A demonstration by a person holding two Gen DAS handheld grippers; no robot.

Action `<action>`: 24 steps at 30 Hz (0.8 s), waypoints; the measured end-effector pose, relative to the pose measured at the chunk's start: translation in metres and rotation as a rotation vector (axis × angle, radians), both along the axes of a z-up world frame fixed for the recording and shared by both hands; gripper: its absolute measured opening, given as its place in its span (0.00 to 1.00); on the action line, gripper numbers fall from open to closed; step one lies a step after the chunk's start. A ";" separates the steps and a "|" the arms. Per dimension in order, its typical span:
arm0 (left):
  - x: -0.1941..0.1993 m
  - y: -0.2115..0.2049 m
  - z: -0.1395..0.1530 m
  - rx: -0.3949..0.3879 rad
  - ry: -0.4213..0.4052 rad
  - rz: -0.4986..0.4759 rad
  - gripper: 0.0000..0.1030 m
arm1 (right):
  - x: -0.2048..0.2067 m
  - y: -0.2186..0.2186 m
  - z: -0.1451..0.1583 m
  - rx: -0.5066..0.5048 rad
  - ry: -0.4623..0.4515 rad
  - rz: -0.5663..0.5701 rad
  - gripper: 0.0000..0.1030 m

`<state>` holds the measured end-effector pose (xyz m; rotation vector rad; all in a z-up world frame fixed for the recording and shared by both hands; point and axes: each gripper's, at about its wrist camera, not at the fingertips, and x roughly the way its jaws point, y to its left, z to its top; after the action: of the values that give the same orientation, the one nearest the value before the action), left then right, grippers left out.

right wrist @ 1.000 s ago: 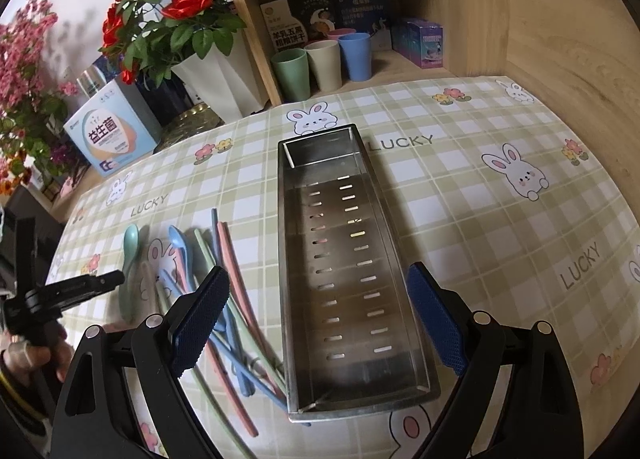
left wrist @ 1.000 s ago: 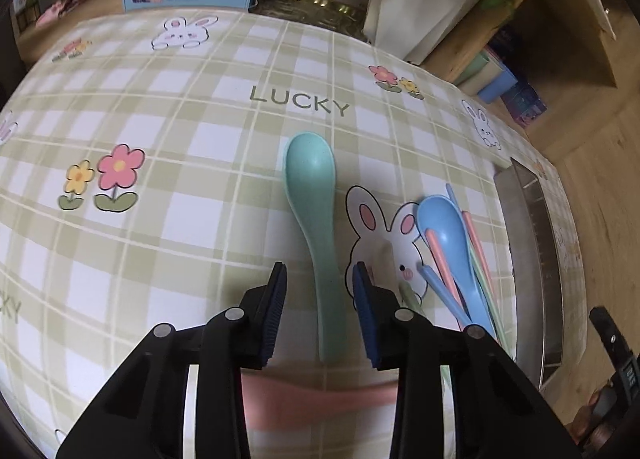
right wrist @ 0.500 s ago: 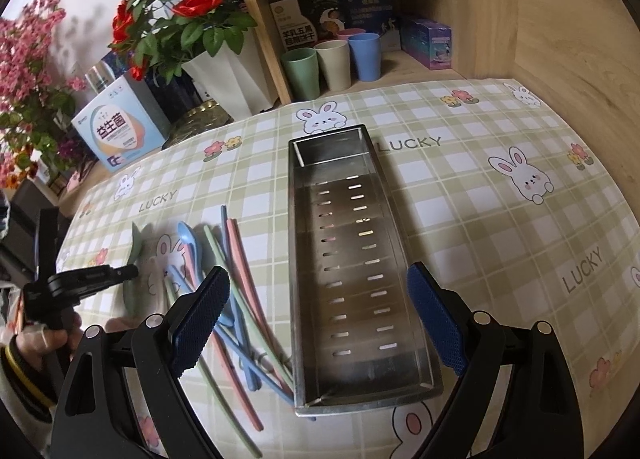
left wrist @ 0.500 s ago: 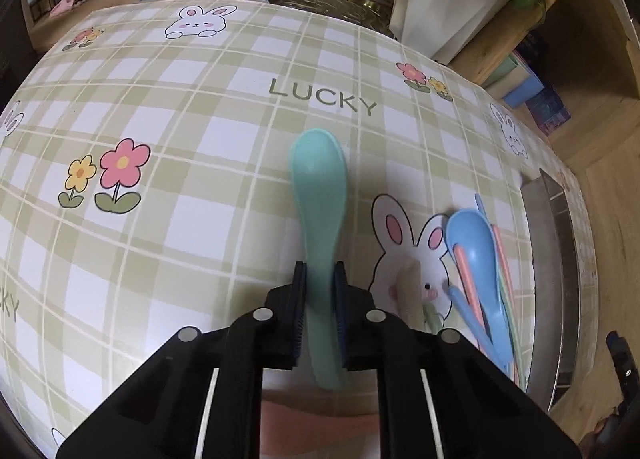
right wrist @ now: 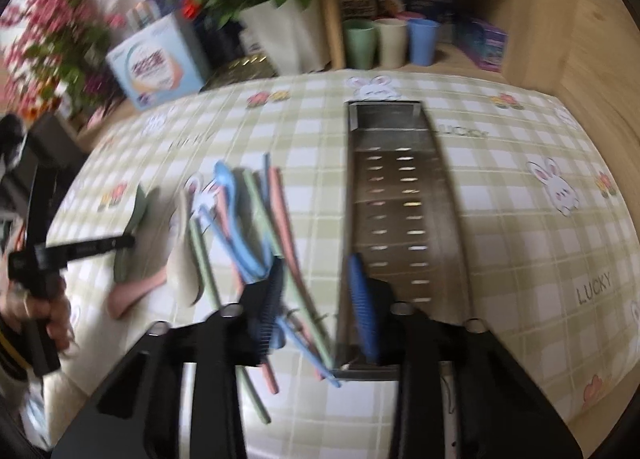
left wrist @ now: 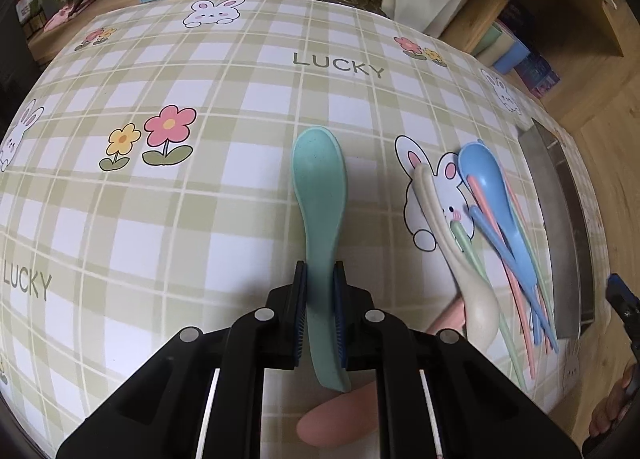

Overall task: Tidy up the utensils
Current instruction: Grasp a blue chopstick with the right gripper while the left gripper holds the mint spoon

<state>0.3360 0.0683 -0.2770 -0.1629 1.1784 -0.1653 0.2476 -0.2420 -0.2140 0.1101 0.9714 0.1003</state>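
My left gripper [left wrist: 320,287] is shut on the handle of a teal spoon [left wrist: 318,179], whose bowl points away over the checked tablecloth. A beige spoon [left wrist: 460,251], a blue spoon [left wrist: 484,179] and several coloured chopsticks [left wrist: 524,291] lie to its right. A pink spoon [left wrist: 336,419] lies under my fingers. In the blurred right wrist view, my right gripper [right wrist: 318,295] hangs over the chopsticks [right wrist: 280,211] beside the steel tray [right wrist: 400,187]. Its jaws are closing with a gap still between them, and pink and green sticks lie below that gap.
A white flower pot [right wrist: 280,35], a blue box [right wrist: 156,63] and three cups [right wrist: 392,43] on a wooden shelf stand behind the table. A person's hand [right wrist: 48,311] holds the left gripper at the left edge. The wooden wall [right wrist: 580,39] bounds the right side.
My left gripper closed on the teal spoon's handle and shifted left, which uncovered the beige spoon. My right gripper's jaws narrowed from wide open and it swung left over the chopsticks.
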 end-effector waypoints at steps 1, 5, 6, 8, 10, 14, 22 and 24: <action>-0.001 0.001 0.000 -0.009 -0.001 -0.004 0.12 | 0.001 0.006 -0.002 -0.007 0.009 0.027 0.22; -0.001 0.003 -0.001 -0.023 -0.003 -0.025 0.12 | 0.007 0.040 -0.016 -0.057 0.068 0.186 0.16; -0.001 0.003 -0.001 -0.023 -0.005 -0.029 0.12 | 0.007 0.048 -0.019 -0.074 0.077 0.217 0.16; -0.001 0.002 -0.001 -0.011 -0.006 -0.038 0.13 | 0.012 0.063 -0.027 -0.125 0.107 0.278 0.16; -0.002 0.000 -0.001 0.002 -0.009 -0.043 0.13 | 0.016 0.071 -0.032 -0.146 0.120 0.304 0.16; -0.003 -0.001 -0.002 0.014 -0.024 -0.049 0.13 | 0.032 0.074 -0.040 -0.166 0.154 0.304 0.16; -0.006 0.004 -0.003 -0.018 -0.042 -0.066 0.13 | 0.046 0.066 -0.059 -0.099 0.244 0.267 0.16; -0.006 0.005 -0.003 -0.024 -0.049 -0.071 0.13 | 0.047 0.063 -0.060 -0.062 0.249 0.241 0.15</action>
<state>0.3297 0.0729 -0.2805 -0.1378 1.1345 -0.2448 0.2944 -0.1788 -0.2738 -0.0538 1.2331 0.2825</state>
